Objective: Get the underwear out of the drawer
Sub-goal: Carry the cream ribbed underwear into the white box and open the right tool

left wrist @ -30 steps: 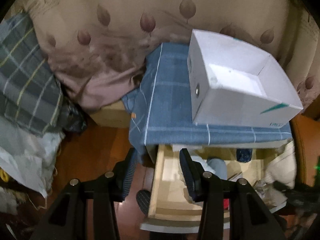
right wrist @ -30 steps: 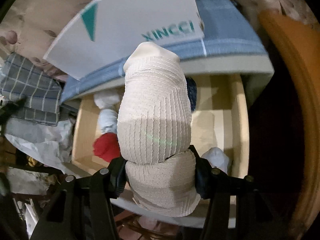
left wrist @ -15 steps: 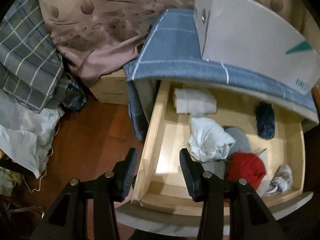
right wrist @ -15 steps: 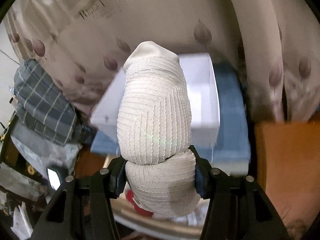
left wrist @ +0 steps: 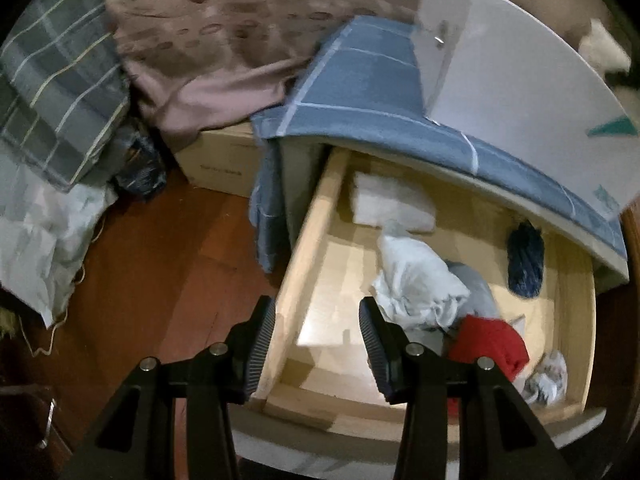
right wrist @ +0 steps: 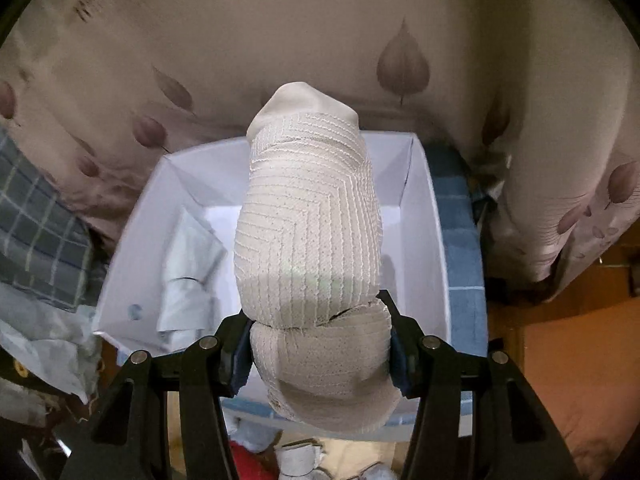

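My right gripper (right wrist: 318,332) is shut on a rolled beige ribbed underwear (right wrist: 308,240), held up over the open white box (right wrist: 424,240); a pale folded garment (right wrist: 188,264) lies inside the box at its left. In the left wrist view the wooden drawer (left wrist: 308,248) stands pulled out, holding a white folded piece (left wrist: 392,204), a crumpled white garment (left wrist: 416,284), a grey one (left wrist: 476,284), a red one (left wrist: 492,344) and a dark blue roll (left wrist: 526,260). My left gripper (left wrist: 316,324) is open with nothing between its fingers, straddling the drawer's left wall.
The white box (left wrist: 512,80) sits on a blue checked cloth (left wrist: 360,84) over the cabinet top. A leaf-print curtain (right wrist: 320,40) hangs behind. A cardboard box (left wrist: 224,156), plaid fabric (left wrist: 56,80) and pale cloth (left wrist: 36,232) crowd the left over a red-brown floor (left wrist: 160,288).
My right gripper rose with the beige roll from above the drawer to above the white box. My left gripper sank toward the drawer's left wall, bringing the drawer's contents into view.
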Available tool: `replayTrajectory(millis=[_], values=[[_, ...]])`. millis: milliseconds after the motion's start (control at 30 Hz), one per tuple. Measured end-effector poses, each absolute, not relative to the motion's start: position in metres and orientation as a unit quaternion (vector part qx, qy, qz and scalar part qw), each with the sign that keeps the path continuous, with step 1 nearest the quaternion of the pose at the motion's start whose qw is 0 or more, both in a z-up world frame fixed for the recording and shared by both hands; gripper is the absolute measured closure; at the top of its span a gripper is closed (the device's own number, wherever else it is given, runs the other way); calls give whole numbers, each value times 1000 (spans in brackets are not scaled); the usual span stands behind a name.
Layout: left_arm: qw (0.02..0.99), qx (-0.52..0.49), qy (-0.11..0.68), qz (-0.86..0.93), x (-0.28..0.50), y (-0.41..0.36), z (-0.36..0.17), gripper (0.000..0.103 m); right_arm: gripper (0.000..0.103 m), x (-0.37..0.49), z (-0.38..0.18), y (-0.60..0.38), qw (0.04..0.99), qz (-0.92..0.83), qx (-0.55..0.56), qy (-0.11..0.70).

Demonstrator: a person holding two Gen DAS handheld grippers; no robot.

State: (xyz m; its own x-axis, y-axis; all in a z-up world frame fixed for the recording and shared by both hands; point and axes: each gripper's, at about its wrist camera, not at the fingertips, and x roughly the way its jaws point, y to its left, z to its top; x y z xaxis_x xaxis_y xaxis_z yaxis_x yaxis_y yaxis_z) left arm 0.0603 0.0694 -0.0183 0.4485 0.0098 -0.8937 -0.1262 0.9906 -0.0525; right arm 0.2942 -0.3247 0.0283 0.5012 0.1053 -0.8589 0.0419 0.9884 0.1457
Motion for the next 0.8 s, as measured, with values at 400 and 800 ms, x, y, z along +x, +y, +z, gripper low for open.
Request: replayTrajectory(millis=[400, 800], values=[[847, -23, 529, 33, 63, 54, -21, 59, 50, 327, -27, -313, 827, -4, 57, 559], [843, -26, 537, 32, 65, 56, -24, 58, 42, 311, -14, -313, 830, 7, 61, 554]])
